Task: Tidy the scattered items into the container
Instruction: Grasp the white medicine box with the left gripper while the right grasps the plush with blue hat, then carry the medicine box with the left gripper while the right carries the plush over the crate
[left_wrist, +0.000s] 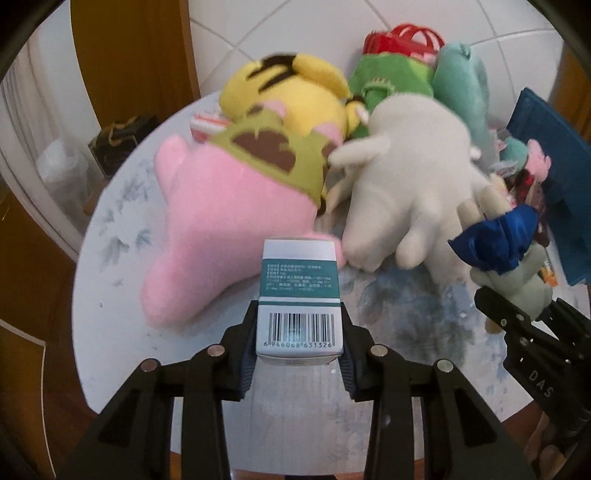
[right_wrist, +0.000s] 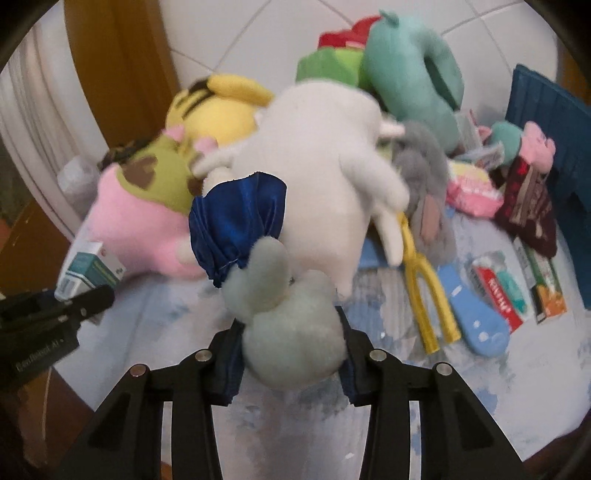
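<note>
Both tools are matte black plastic: the left gripper (left_wrist: 300, 325) and right gripper (right_wrist: 291, 343) each show two angular arms with triangular cut-outs, silver round studs on the knuckles, and dark ribbed pads on the fingers (left_wrist: 245, 354) (white lettering marks the side housings, partly unreadable).

Left gripper (left_wrist: 300, 332) low over the table, both fingers clamped on the sides of a small barcode box (left_wrist: 300, 295), box pointing forward. Right gripper (right_wrist: 291, 347) pinches a pale green plush toy (right_wrist: 291, 328) between its pads, toy bulging above the fingers. The two grippers sit side by side, near each other, apart.
</note>
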